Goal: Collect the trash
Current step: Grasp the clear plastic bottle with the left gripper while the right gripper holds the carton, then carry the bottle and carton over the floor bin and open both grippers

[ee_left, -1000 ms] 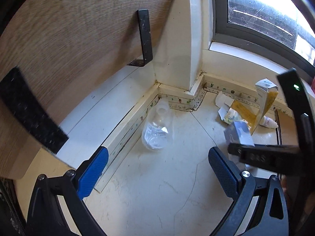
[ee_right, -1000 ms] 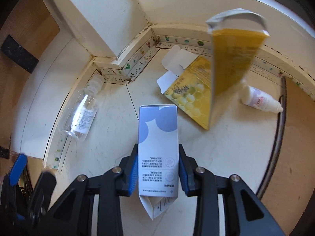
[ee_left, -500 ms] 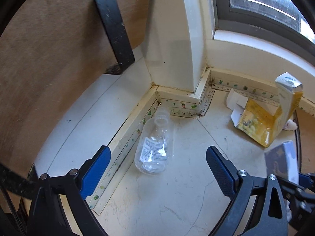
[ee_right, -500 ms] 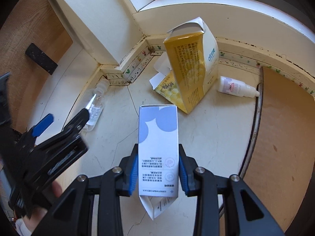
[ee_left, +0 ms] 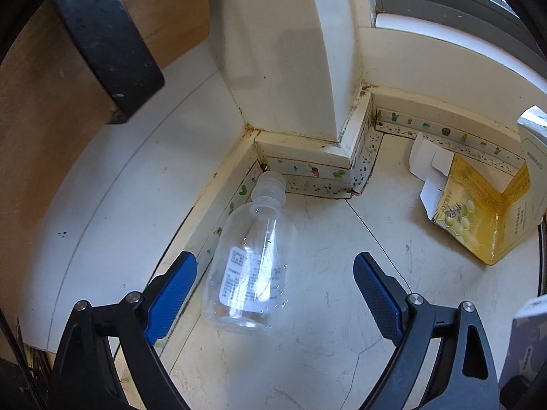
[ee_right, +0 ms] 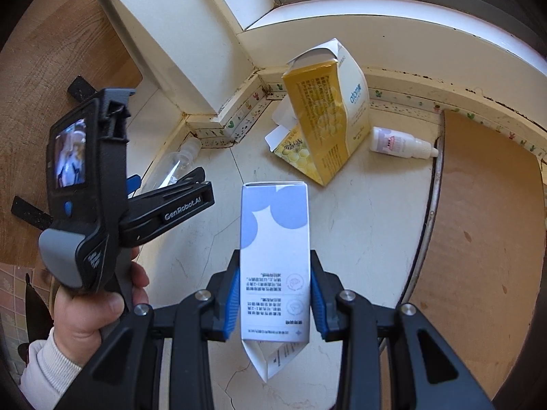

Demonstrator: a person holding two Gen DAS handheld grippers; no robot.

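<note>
A clear plastic bottle [ee_left: 251, 263] lying on the floor against the baseboard is being straddled, untouched, by the left gripper [ee_left: 275, 285] as its jaws are closing, while a blue-and-white carton [ee_right: 275, 256] is being clamped in the right gripper [ee_right: 273, 299], with a yellow honeycomb box [ee_right: 324, 119] just beyond.

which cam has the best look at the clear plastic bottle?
Left wrist. The clear plastic bottle lies on its side along the baseboard, whole, label readable, between the left tool's closing jaws, not yet gripped. In the right wrist view the bottle is small and mostly hidden behind the left tool.
</note>
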